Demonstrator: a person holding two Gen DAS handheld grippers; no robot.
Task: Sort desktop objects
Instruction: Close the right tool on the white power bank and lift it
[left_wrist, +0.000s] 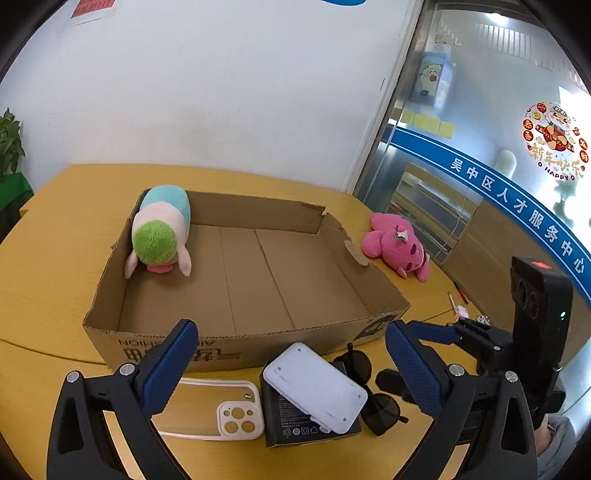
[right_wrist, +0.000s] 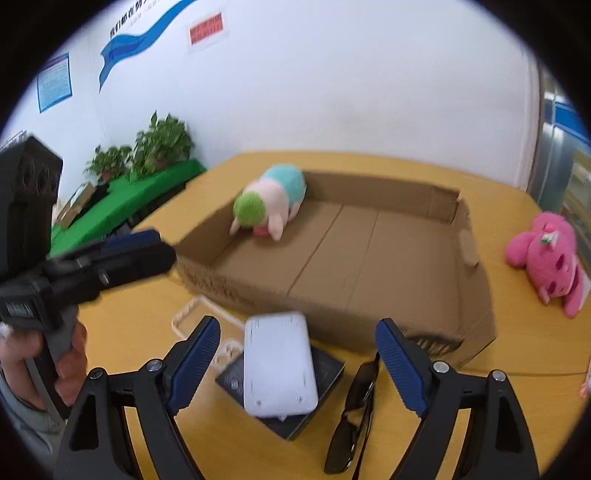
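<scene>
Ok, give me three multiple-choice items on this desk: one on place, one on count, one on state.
1. Where is the green-headed plush?
A. inside the cardboard box
B. on the sunglasses
C. on the floor

2. How many plush toys show?
A. one
B. two
C. four

3. How do the left tongs stand?
A. shut on the phone case
B. shut on nothing
C. open

Answers: 1 A, it lies in the box's far left corner. 2 B, the other is the pink plush outside the box. 3 C, fingers wide apart, holding nothing.
</scene>
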